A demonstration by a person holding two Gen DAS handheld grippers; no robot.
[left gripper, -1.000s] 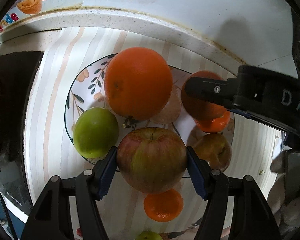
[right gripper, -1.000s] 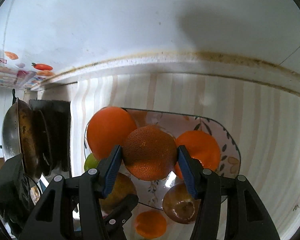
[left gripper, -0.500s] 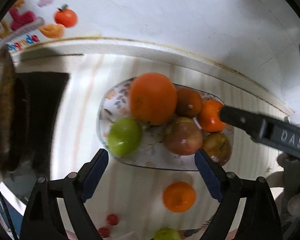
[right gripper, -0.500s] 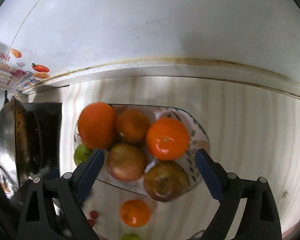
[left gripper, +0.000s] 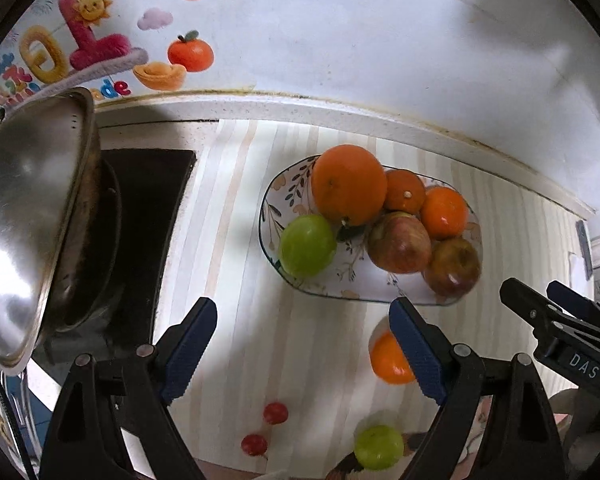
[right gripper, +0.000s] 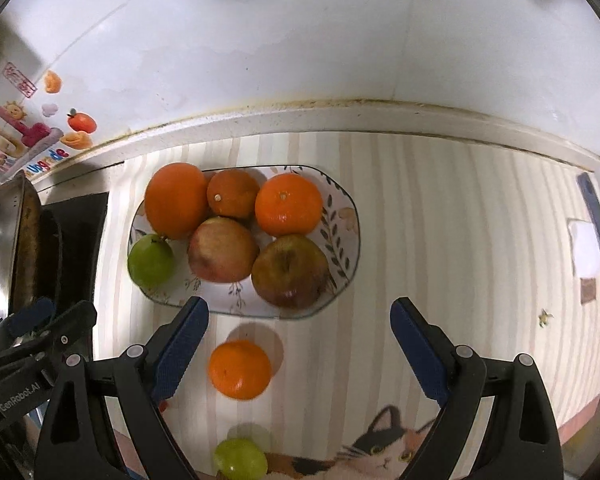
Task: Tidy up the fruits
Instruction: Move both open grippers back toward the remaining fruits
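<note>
A floral plate [left gripper: 272,216] [right gripper: 346,216] on the striped counter holds a big orange [left gripper: 348,188] [right gripper: 176,198], two smaller oranges [right gripper: 288,204], two reddish apples [left gripper: 398,242] [right gripper: 222,250] and a green fruit [left gripper: 306,244] [right gripper: 150,260]. A loose orange [right gripper: 239,369] [left gripper: 388,360] and a loose green fruit [right gripper: 240,460] [left gripper: 378,446] lie in front of the plate. My left gripper [left gripper: 302,354] is open and empty, pulled back from the plate. My right gripper [right gripper: 300,350] is open and empty, above the loose orange.
Two small red fruits [left gripper: 266,428] lie near the counter's front edge. A metal wok [left gripper: 32,216] [right gripper: 4,248] sits on a dark stove at the left. The wall with stickers runs behind the plate. A cat-print mat [right gripper: 384,448] lies at the front.
Both grippers let go of their fruit, the left an apple and the right an orange, onto the plate, opened wide and drew back toward the counter's front.
</note>
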